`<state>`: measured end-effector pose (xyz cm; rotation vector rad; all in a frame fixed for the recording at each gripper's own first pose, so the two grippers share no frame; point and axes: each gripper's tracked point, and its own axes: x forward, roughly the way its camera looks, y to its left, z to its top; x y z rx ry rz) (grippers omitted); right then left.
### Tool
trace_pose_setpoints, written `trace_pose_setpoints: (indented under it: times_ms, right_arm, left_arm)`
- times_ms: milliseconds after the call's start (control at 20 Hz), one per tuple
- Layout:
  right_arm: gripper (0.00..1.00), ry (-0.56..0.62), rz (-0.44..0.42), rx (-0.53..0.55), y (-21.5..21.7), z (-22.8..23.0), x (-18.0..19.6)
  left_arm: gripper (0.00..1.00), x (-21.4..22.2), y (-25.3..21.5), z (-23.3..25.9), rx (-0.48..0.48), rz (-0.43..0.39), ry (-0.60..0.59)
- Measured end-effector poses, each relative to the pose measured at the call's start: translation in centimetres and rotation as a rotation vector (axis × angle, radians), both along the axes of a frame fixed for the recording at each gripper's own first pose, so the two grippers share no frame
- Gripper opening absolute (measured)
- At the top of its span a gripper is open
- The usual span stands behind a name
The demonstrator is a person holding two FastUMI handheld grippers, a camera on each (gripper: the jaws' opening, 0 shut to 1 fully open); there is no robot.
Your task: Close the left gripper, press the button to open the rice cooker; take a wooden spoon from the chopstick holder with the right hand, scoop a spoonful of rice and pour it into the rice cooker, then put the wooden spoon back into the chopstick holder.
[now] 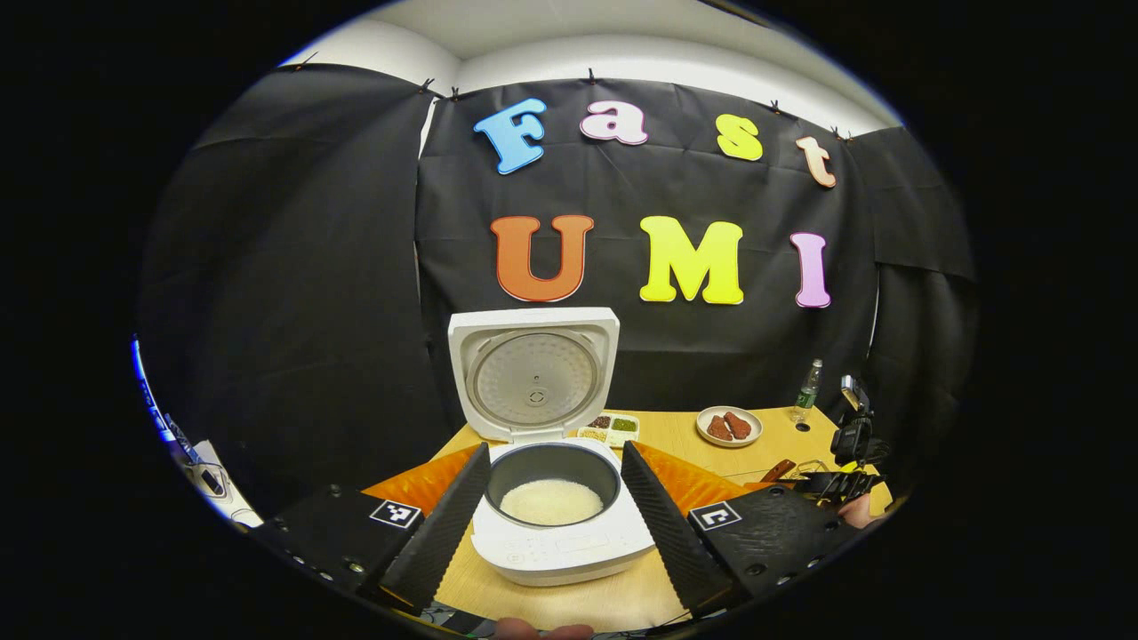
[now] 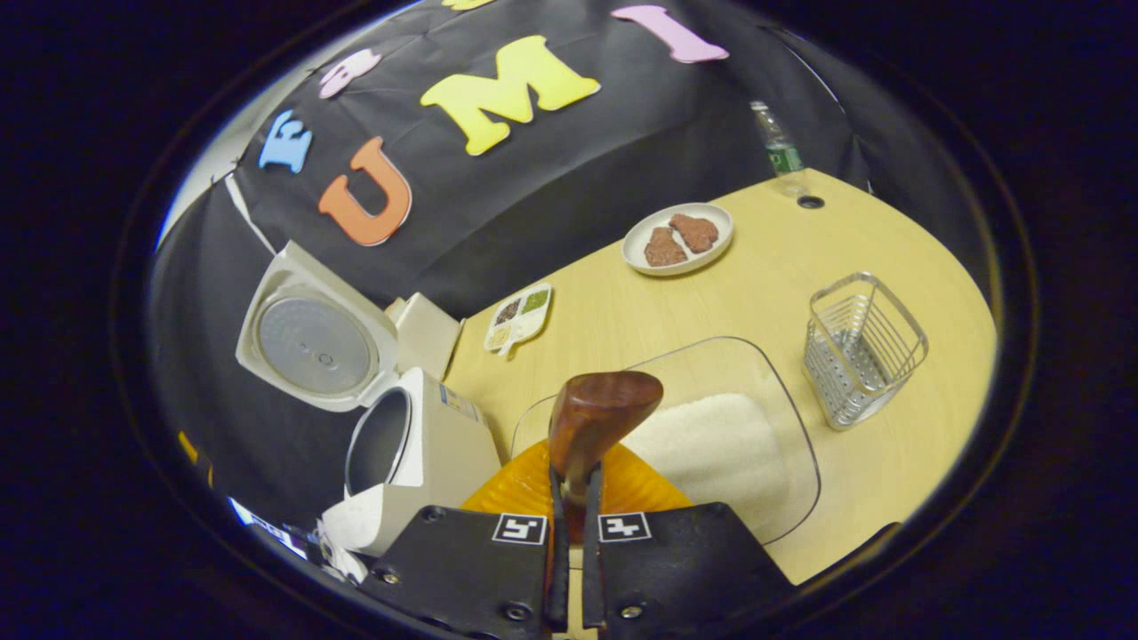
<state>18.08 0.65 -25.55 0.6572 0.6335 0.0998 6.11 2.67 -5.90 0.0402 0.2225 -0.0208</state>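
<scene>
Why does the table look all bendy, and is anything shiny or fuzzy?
Right gripper view: the fisheye lens curves the table edge, and the spoon up close looks soft. Left gripper view: the cooker is sharp, evenly lit, with a mild sheen inside its lid.

**A staged kitchen corner inside a recording booth**

This is a mock-up, not a real kitchen. Black cloth point(image 1: 293, 267), clipped up along its top edge, hangs as the wall behind a pale wooden table point(image 2: 729, 293), with a white ceiling above it. Household props stand on the table: an open rice cooker point(image 1: 547, 480), a plate of brown food point(image 2: 677, 238), a small divided dish of grains point(image 2: 518, 317), a wire holder point(image 2: 861, 348) and a bottle point(image 2: 779, 147).
</scene>
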Motion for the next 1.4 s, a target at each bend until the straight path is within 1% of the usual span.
trace_pose_setpoints:
  times_ms: [100, 200, 400, 550, 700, 750, 850, 900, 1000, 1150, 1200, 1300, 1350, 1400]
  right_arm:
    - [0.08, 0.004, -0.040, 0.071, -0.9, 0.4, -0.3]
    - [0.08, -0.016, -0.074, 0.111, -2.4, 1.1, -0.6]
    - [0.08, -0.082, -0.158, 0.220, -6.3, 3.4, -1.7]
    - [0.08, -0.153, -0.221, 0.364, -8.7, 6.5, -2.6]
    - [0.07, -0.207, -0.258, 0.496, -9.4, 9.5, -3.2]
    - [0.08, -0.221, -0.255, 0.521, -9.1, 10.6, -3.3]
    - [0.10, -0.251, -0.226, 0.526, -7.6, 12.5, -3.4]
    - [0.05, -0.265, -0.204, 0.519, -6.4, 13.6, -2.9]
    - [0.07, -0.296, -0.146, 0.516, -3.7, 16.0, -1.9]
    - [0.07, -0.324, -0.053, 0.509, 1.1, 19.2, -0.5]
    - [0.10, -0.329, -0.019, 0.489, 2.8, 19.9, 0.2]
    - [0.07, -0.341, 0.046, 0.423, 6.5, 20.9, 1.5]
    - [0.07, -0.345, 0.073, 0.384, 8.0, 21.2, 2.2]
    - [0.10, -0.347, 0.091, 0.344, 9.6, 21.4, 2.8]
  left_arm:
    - [0.94, 0.0, -0.6, 0.2, 0.001, -0.011, -0.003]
    - [0.94, 0.0, -1.4, 0.4, -0.002, -0.026, -0.003]
    - [0.94, 0.1, -3.0, 1.0, -0.007, -0.057, -0.009]
    - [0.94, 0.0, -4.0, 1.5, -0.008, -0.082, -0.023]
    - [0.94, -0.3, -4.6, 1.6, -0.008, -0.106, -0.025]
    - [0.94, -0.4, -4.6, 1.6, -0.002, -0.109, -0.031]
    - [0.94, -0.9, -4.5, 2.0, 0.018, -0.116, -0.054]
    - [0.94, -1.1, -4.3, 2.2, 0.025, -0.118, -0.066]
    - [0.94, -1.7, -3.7, 2.8, 0.032, -0.119, -0.088]
    - [0.96, -2.8, -2.0, 3.2, 0.028, -0.097, -0.120]
    - [0.97, -3.1, -1.3, 3.5, 0.021, -0.090, -0.130]
    - [0.97, -3.6, 0.3, 3.7, 0.015, -0.066, -0.150]
    - [0.97, -3.8, 1.2, 3.7, 0.016, -0.050, -0.163]
    - [0.97, -3.9, 2.1, 3.8, 0.019, -0.036, -0.173]
